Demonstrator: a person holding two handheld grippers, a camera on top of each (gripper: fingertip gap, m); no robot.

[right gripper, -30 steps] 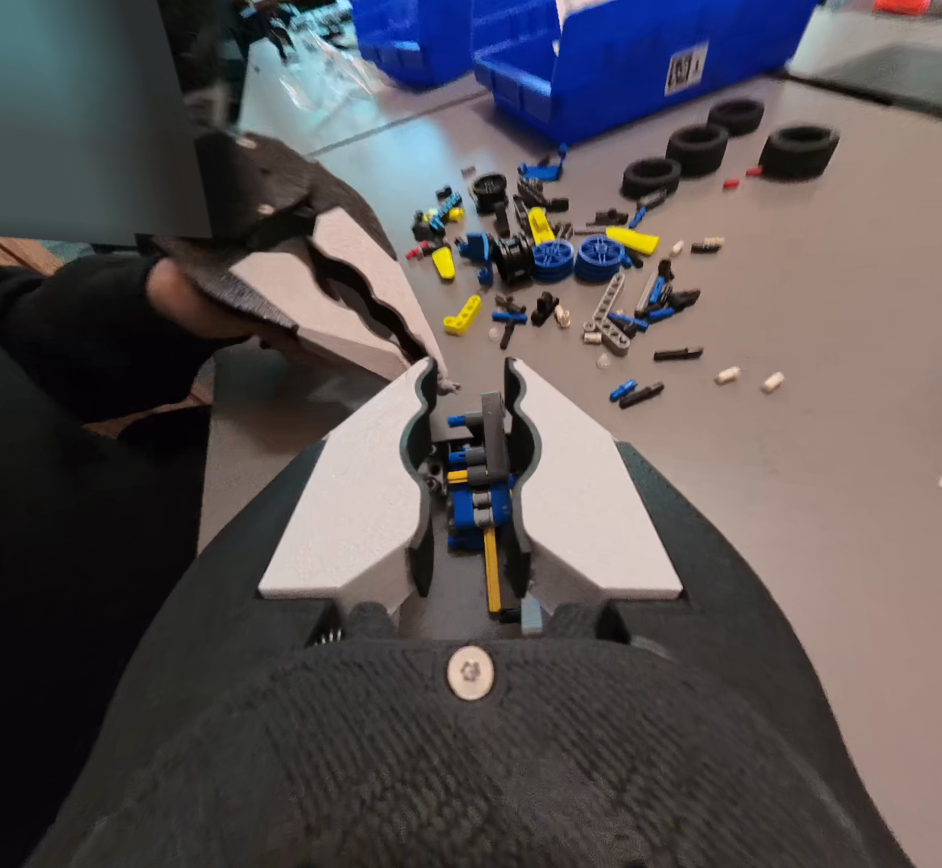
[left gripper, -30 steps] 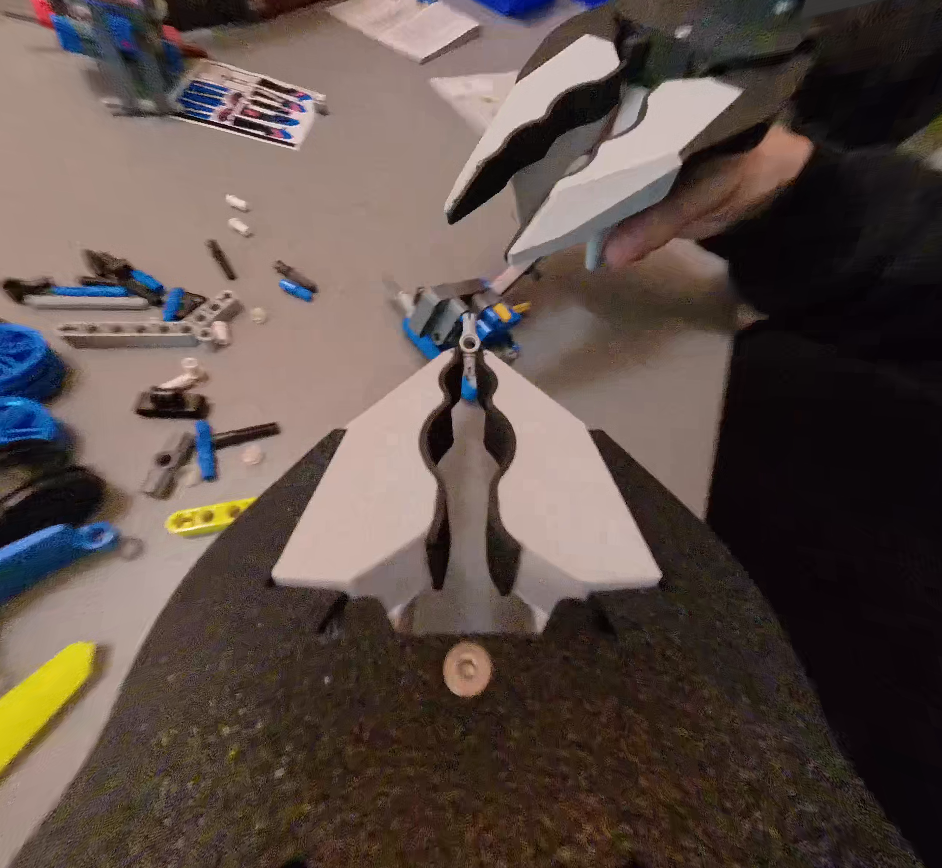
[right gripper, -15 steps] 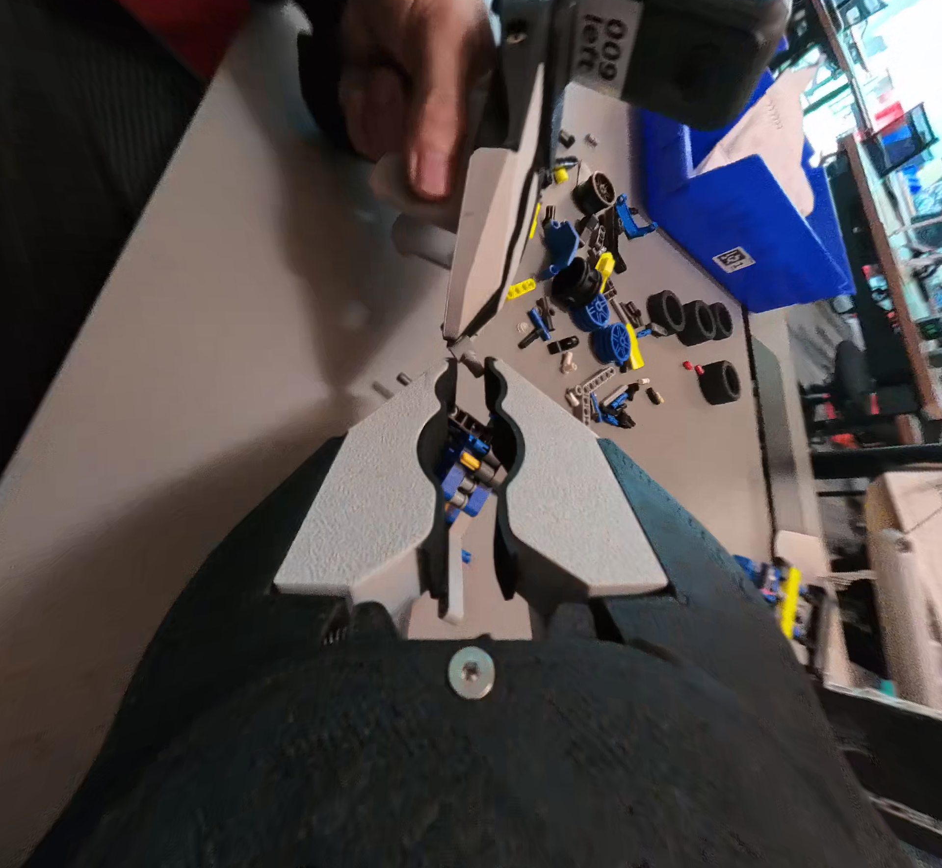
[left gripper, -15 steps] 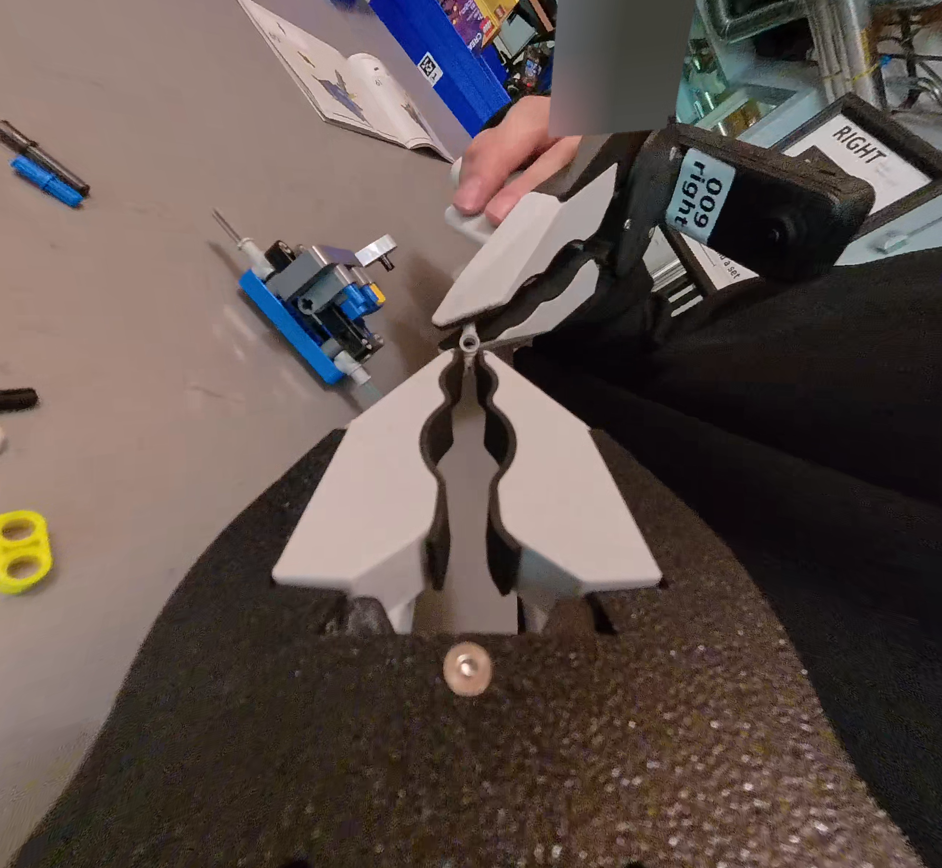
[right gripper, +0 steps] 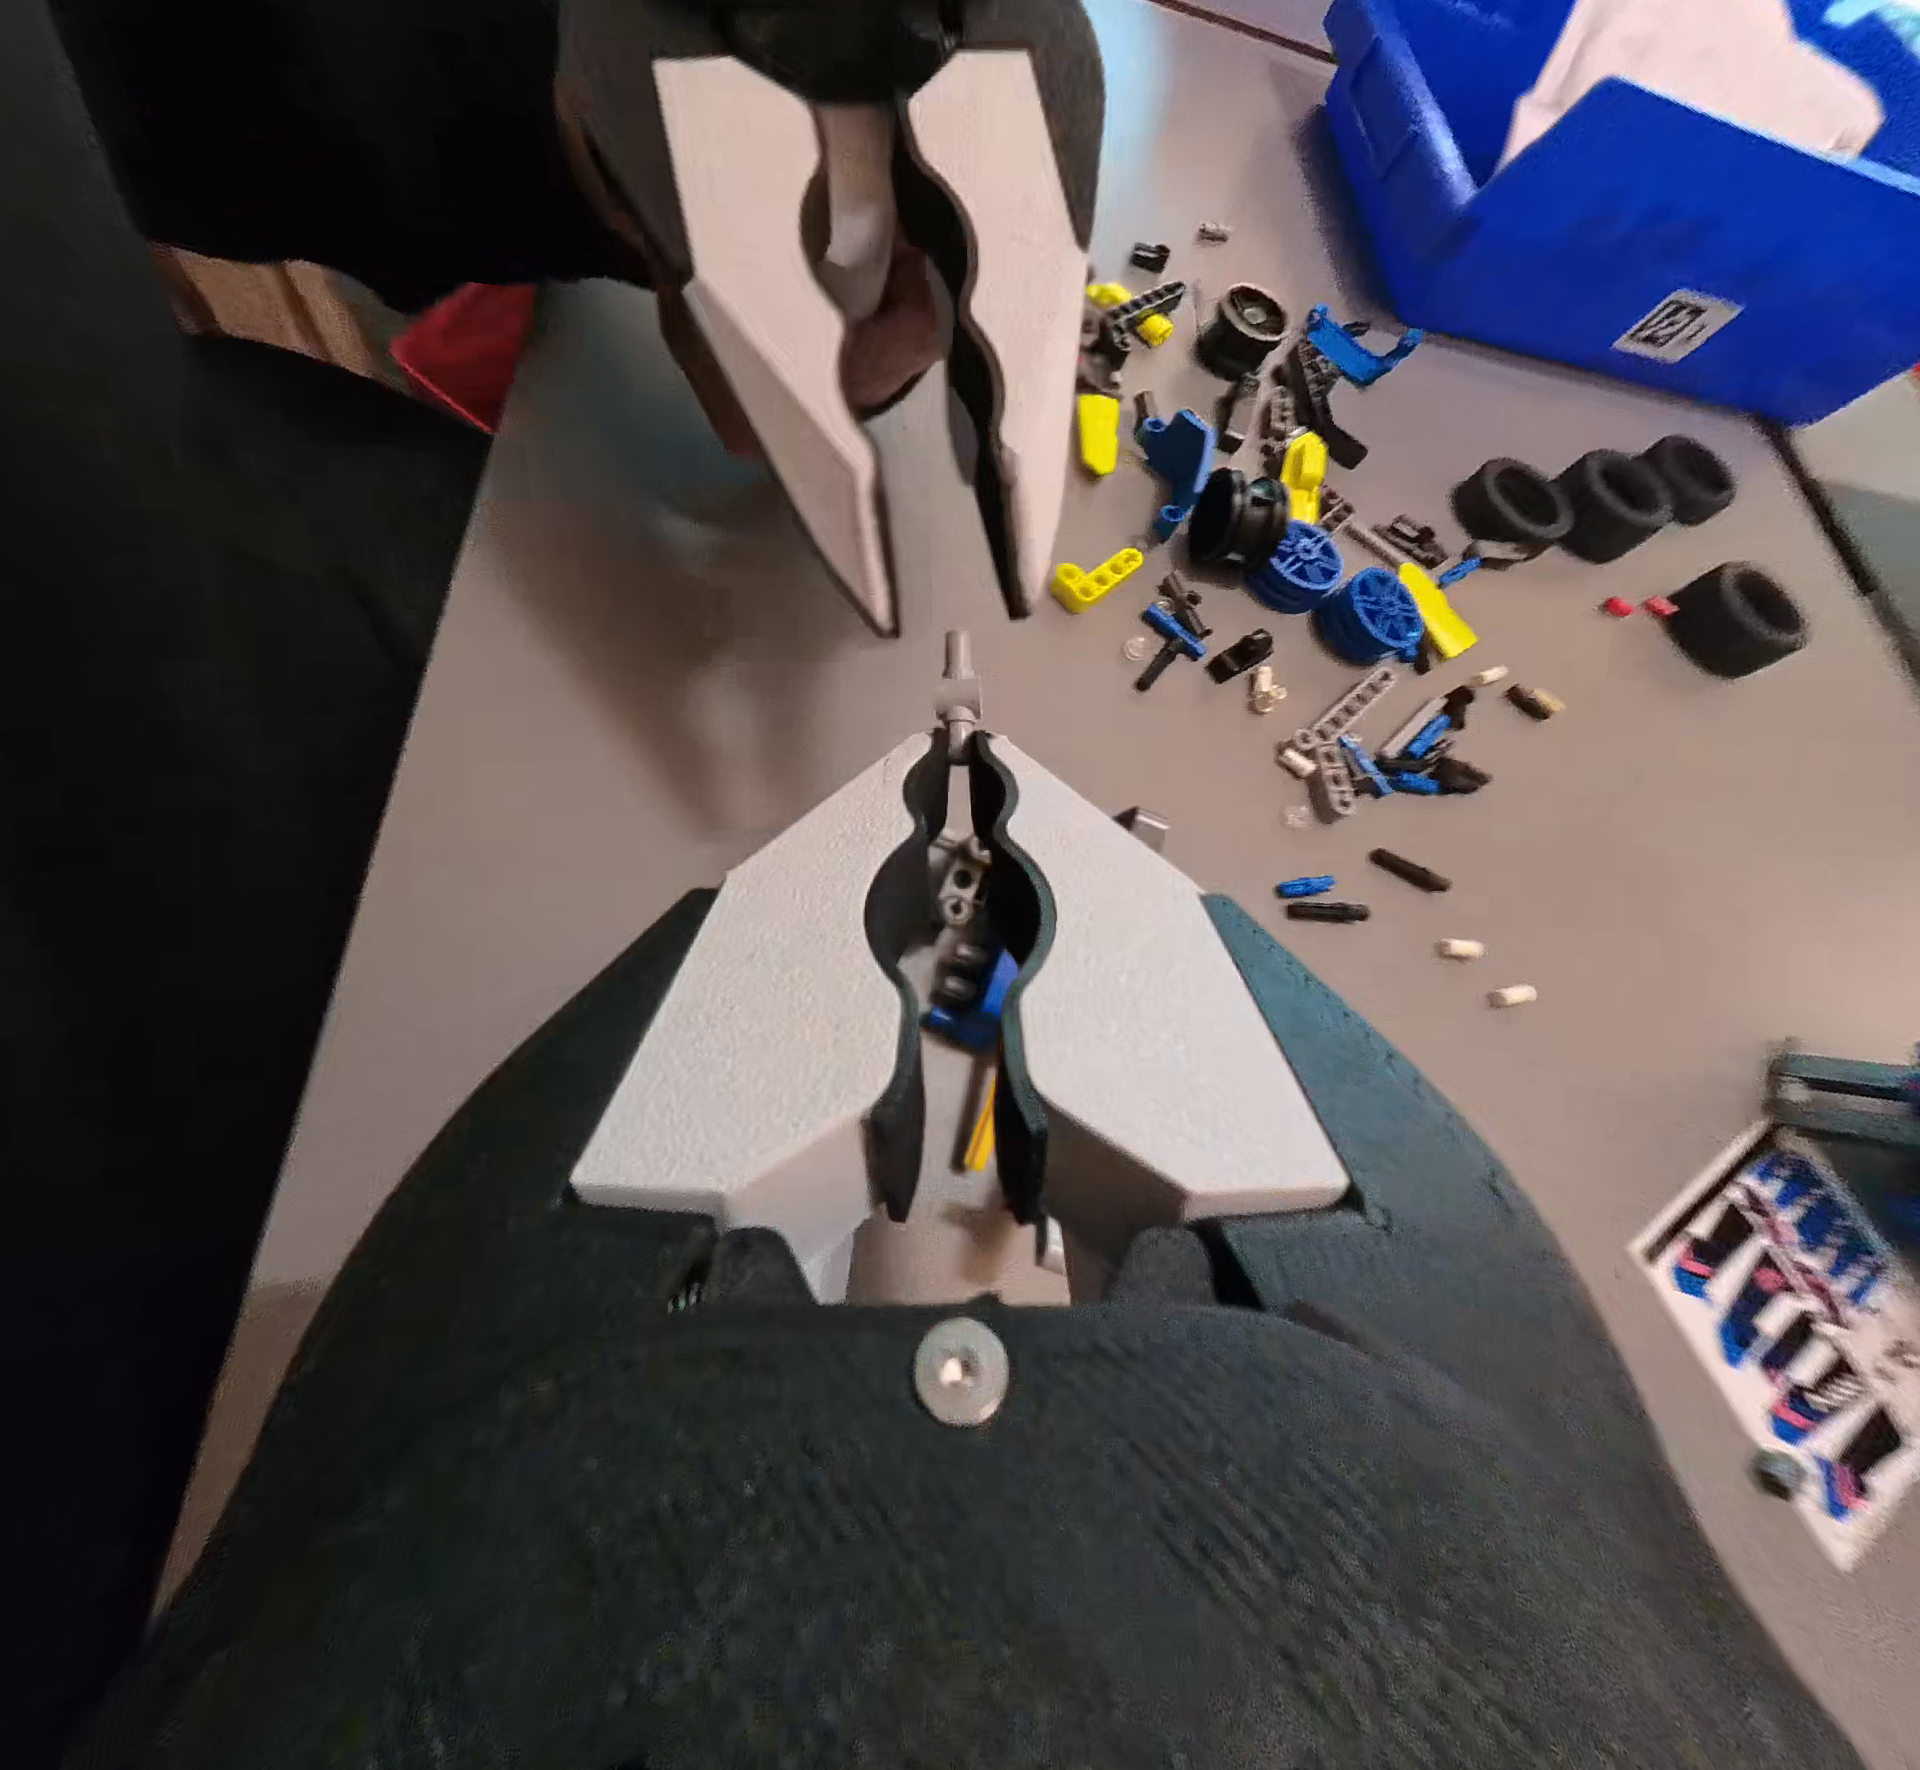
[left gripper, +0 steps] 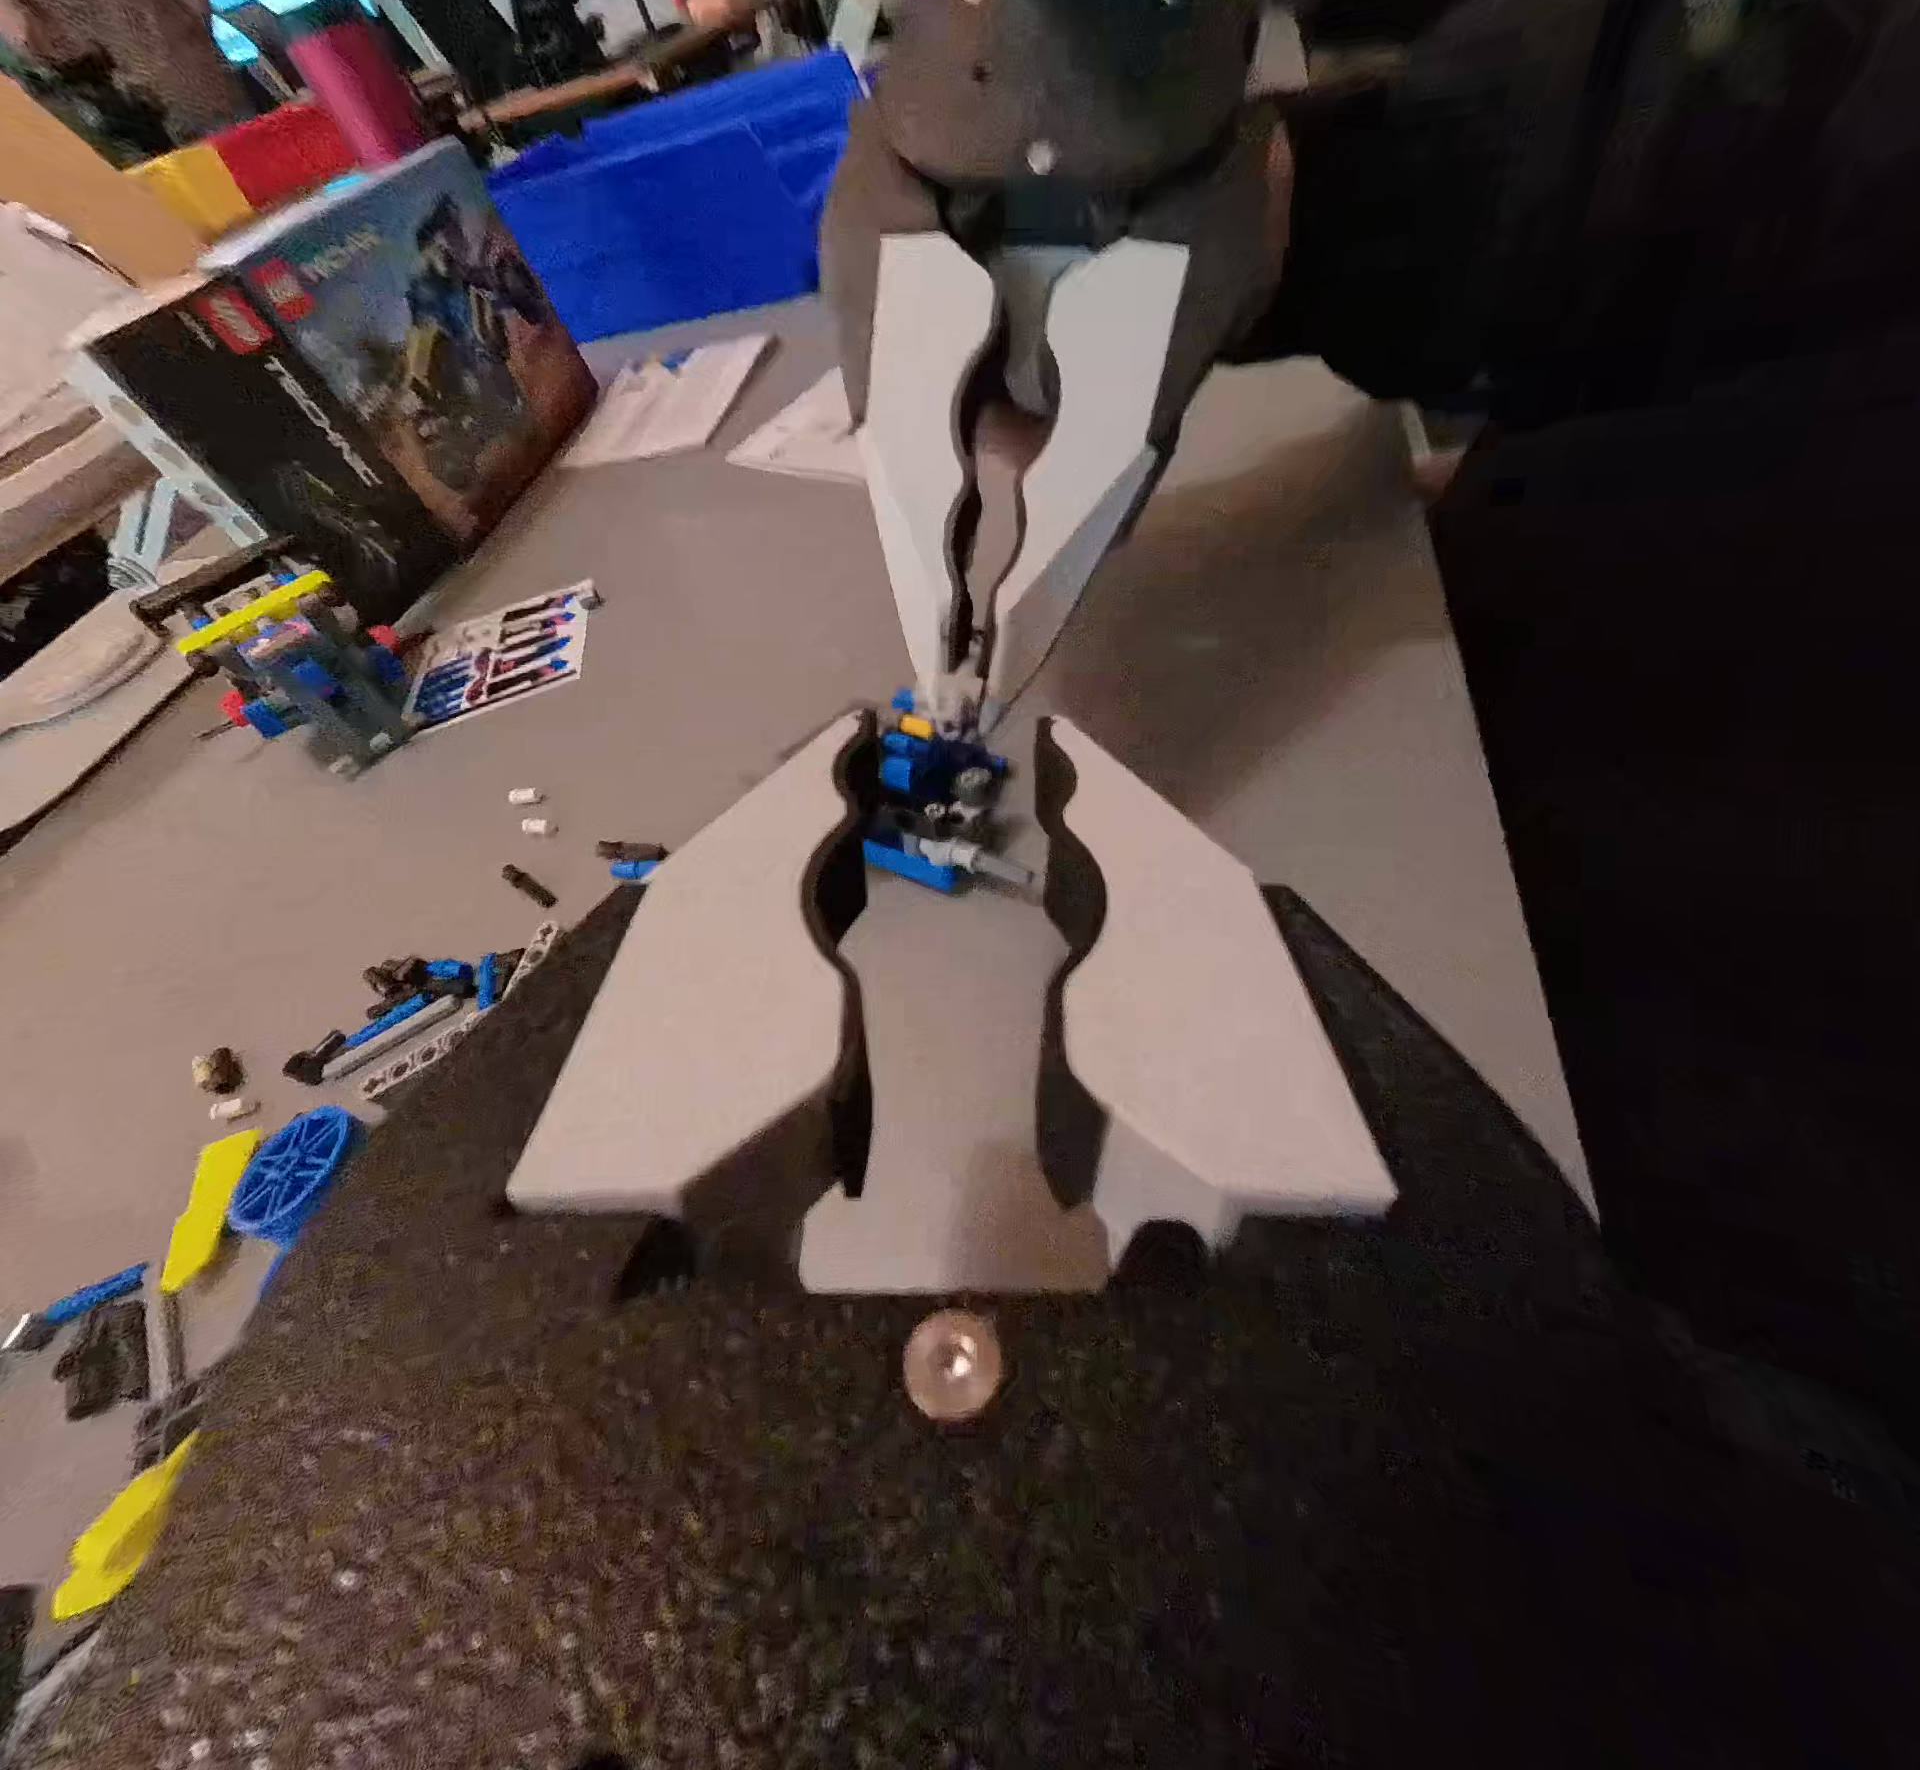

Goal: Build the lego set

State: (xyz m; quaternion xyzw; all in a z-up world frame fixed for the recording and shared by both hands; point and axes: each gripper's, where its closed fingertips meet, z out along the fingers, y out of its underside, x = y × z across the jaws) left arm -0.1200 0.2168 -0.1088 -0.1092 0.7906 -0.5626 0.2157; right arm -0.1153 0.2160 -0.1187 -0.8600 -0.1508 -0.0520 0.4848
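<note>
A small blue and grey lego assembly (left gripper: 935,806) sits low over the grey table (left gripper: 727,577), seen between my left gripper's fingers. My left gripper (left gripper: 953,728) is open and empty. My right gripper (left gripper: 966,666) reaches in from the far side, and its tips meet at the top of the assembly. In the right wrist view my right gripper (right gripper: 961,738) is shut on a thin grey pin piece (right gripper: 956,676) that sticks out past its tips, with the assembly (right gripper: 966,951) below it. The left gripper (right gripper: 956,617) hangs open just beyond the pin and does not touch it.
A lego box (left gripper: 343,390), a partly built model (left gripper: 291,671) and a sticker sheet (left gripper: 509,650) stand at the left. Loose parts (right gripper: 1299,525), black tyres (right gripper: 1600,505) and blue bins (right gripper: 1621,214) lie behind. A person's dark sleeve (left gripper: 1662,681) fills the right.
My left gripper was shut on the grey pin piece and has opened and let go. My right gripper now grips that piece at the assembly. Both grippers have swung round to face each other.
</note>
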